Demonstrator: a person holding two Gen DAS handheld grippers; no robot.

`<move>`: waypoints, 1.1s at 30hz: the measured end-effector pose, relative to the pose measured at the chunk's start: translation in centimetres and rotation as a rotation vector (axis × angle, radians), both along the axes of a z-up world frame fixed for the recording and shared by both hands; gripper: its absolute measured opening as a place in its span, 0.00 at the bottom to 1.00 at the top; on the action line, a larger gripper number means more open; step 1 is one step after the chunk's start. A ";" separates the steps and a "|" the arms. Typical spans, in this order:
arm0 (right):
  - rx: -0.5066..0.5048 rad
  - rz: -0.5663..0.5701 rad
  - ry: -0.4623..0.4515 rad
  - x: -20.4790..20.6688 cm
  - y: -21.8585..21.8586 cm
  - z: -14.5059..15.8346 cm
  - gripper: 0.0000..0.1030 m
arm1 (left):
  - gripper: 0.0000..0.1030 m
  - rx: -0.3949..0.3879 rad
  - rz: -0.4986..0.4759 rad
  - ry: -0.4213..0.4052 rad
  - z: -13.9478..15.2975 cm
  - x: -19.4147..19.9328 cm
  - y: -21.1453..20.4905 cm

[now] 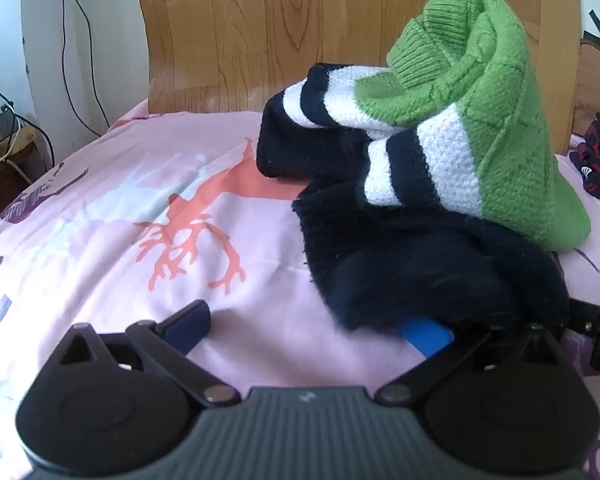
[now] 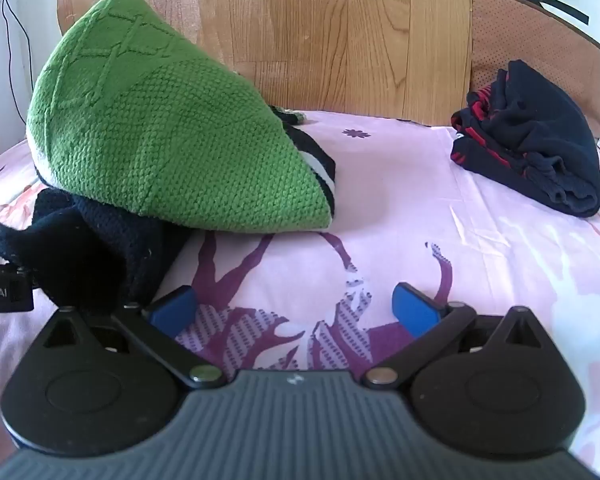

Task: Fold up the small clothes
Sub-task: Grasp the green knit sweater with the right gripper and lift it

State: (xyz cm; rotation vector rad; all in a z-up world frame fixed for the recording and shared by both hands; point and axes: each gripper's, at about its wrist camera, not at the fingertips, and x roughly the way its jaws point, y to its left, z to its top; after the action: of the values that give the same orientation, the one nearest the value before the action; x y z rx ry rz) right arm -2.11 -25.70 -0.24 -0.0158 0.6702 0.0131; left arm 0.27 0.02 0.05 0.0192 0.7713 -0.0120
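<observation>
1. At the bottom of the left wrist view the left gripper [image 1: 306, 330] sits with its jaws spread wide and nothing clamped between them; the left blue pad [image 1: 188, 326] rests clear on the pink sheet [image 1: 112, 240], while the right pad [image 1: 426, 336] is half tucked under the dark navy hem of the knitted sweater [image 1: 440, 184]
2. In that same view the sweater fills the centre and right of the frame, a crumpled heap: green ribbed collar standing up at the upper right, white and navy stripes across the middle, navy body spilling down towards the gripper
3. Across the top runs a wooden headboard [image 1: 260, 32]; cables hang down the wall at upper left, and a dark red-and-navy garment [image 1: 598, 156] peeks in at the right edge
4. At the bottom of the right wrist view the right gripper [image 2: 296, 312] is likewise fully open and holds nothing, both blue pads over the purple print on the sheet [image 2: 400, 200]
5. Here the sweater [image 2: 172, 152] takes the left half of the frame, green on top, navy below reaching just beside the left pad
6. At the upper right the folded navy-and-red garment [image 2: 536, 140] lies well apart from it
</observation>
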 end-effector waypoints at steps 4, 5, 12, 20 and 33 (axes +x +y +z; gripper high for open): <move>0.016 0.002 -0.004 0.0 0.0 0.0 1.00 | 1.00 0.005 -0.003 0.001 0.6 0.5 -0.3; 0.026 0.001 -0.005 0.2 -0.6 0.1 1.00 | 1.00 -0.005 -0.012 0.005 0.7 0.8 0.1; 0.142 -0.057 -0.128 -1.2 -2.9 1.9 0.96 | 1.00 -0.055 -0.037 -0.063 0.1 -0.7 3.0; 0.329 0.118 -0.275 2.8 -1.6 10.1 0.80 | 0.96 -0.168 0.126 -0.119 -0.5 1.9 8.6; 0.240 0.139 -0.272 4.4 -0.4 10.5 0.18 | 0.88 -0.103 -0.084 -0.289 4.1 1.2 8.1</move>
State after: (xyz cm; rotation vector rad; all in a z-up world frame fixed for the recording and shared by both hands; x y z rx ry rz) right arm 2.25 -26.07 10.26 0.1648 0.3910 0.2218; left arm 1.43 8.11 4.10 -0.0438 0.4798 -0.1267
